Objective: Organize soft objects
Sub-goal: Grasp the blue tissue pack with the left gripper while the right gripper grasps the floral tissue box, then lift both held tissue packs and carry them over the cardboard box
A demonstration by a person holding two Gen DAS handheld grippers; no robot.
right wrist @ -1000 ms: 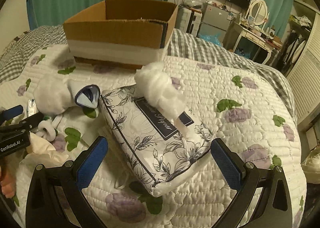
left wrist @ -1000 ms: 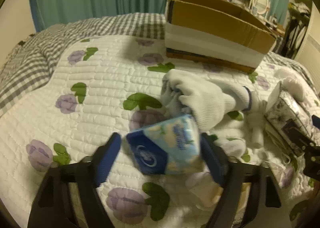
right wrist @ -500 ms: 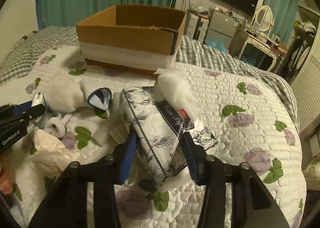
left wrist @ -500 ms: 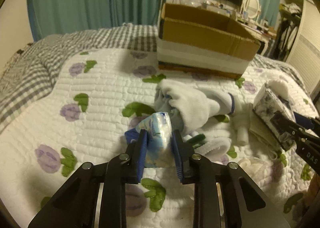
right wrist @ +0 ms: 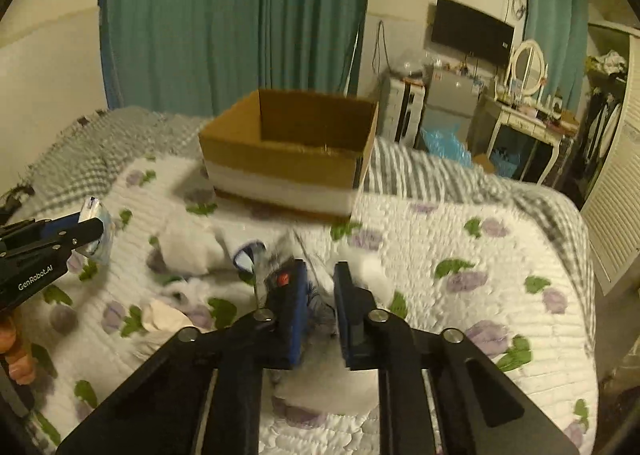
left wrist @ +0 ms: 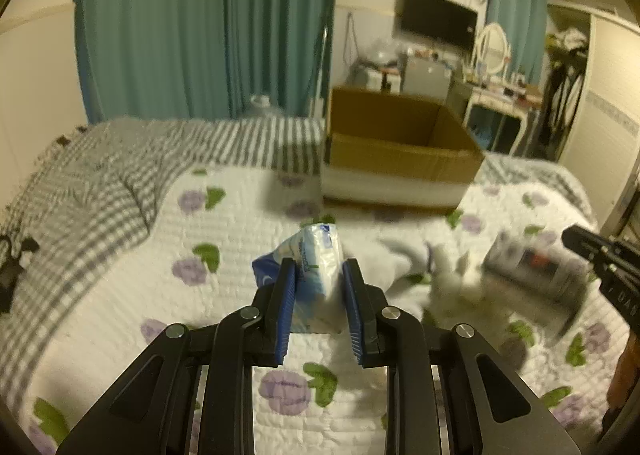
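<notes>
My left gripper (left wrist: pixel 318 283) clenches the tissue packet (left wrist: pixel 316 255), my right gripper (right wrist: pixel 320 295) the floral pack (right wrist: pixel 280 275); next, I judge, both go into the cardboard box (left wrist: pixel 400 147) at the frame's upper middle.

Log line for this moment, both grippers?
left gripper: shut on blue tissue pack | right gripper: shut on floral tissue pack | cardboard box: open, ahead

Left gripper (left wrist: pixel 319 281) fingers clamped on load; right gripper (right wrist: pixel 320 289) fingers likewise pinched, both raised.
</notes>
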